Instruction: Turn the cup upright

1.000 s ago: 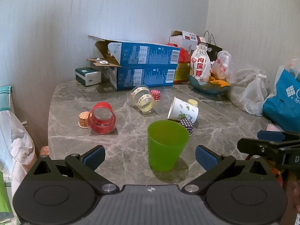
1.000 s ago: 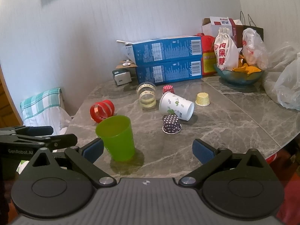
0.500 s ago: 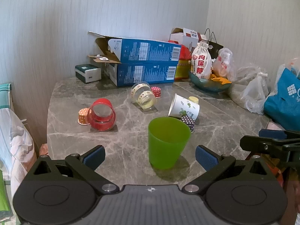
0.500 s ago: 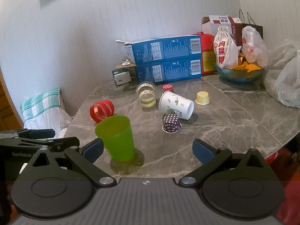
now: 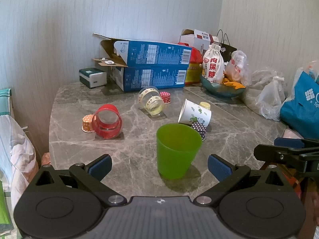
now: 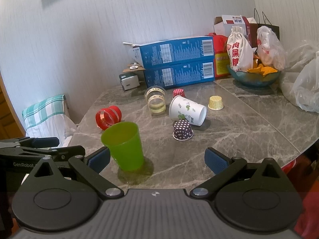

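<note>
Green cup (image 5: 177, 151) stands upright, mouth up, on the near part of the marble table (image 5: 135, 159), casting a green-tinted shadow toward the viewer. In the left wrist view it sits between and just beyond the blue pads of the left gripper (image 5: 159, 165), whose jaws are spread wide and touch nothing. In the right wrist view the same cup (image 6: 123, 146) lies just beside the left pad of the right gripper (image 6: 157, 159); contact cannot be told, and these jaws are likewise wide apart and hold nothing. Each gripper appears at the edge of the other's view, near the table edge.

Behind the green cup a purple dotted baking cup (image 6: 182, 130) stands inverted, just in front of a white paper cup (image 6: 187, 110) lying on its side with its mouth toward the right in the right wrist view. A yellow baking cup (image 6: 215, 103) stands inverted beyond it, to the right. To the left a red-banded clear cup (image 5: 107, 121) lies on its side, with an orange dotted baking cup (image 5: 87, 120) touching or just beside it. Farther back a clear cup with printed bands (image 5: 150, 103) lies on its side, a red dotted baking cup (image 5: 165, 97) just beside it.

Against the wall two blue cartons (image 5: 153, 69) are stacked, a small green-and-white box (image 5: 92, 77) to their left. At far right a bowl (image 5: 219, 88) carries a white cloth sack (image 5: 213, 67), with plastic bags (image 5: 269, 99) and a blue bag (image 5: 301, 107) nearby.
</note>
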Tool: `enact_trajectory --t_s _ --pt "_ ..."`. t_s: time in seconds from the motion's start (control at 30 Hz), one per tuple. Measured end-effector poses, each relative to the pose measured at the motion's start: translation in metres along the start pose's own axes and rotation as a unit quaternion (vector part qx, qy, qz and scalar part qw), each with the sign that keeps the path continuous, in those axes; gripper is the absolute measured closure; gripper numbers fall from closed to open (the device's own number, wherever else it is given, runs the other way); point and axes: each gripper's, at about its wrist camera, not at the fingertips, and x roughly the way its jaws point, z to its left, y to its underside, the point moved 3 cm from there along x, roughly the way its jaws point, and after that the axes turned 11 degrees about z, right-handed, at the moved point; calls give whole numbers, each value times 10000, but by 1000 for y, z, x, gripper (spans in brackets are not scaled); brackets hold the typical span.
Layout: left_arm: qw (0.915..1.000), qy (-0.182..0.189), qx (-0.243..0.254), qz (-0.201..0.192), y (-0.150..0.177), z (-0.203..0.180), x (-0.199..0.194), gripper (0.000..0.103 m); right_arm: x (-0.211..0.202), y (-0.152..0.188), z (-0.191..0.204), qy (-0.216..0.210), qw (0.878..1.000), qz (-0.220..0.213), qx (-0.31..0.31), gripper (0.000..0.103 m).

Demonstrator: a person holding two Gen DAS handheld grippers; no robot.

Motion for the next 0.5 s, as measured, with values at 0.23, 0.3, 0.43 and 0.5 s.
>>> enact_trajectory --t_s 0.23,0.3,0.43,0.5 --pt "10000 8 -1 17 1 -1 1 0 1 0 0 -3 10000 7 5 1" --pt "10000 13 1 14 1 -1 1 0 1 0 0 -8 10000 8 8 1" --pt "10000 21 6 17 2 -1 2 0 2 2 0 -10 10000 18 6 1" --pt "10000 35 11 12 2 -2 2 0 3 2 0 -7 10000 22 7 1"
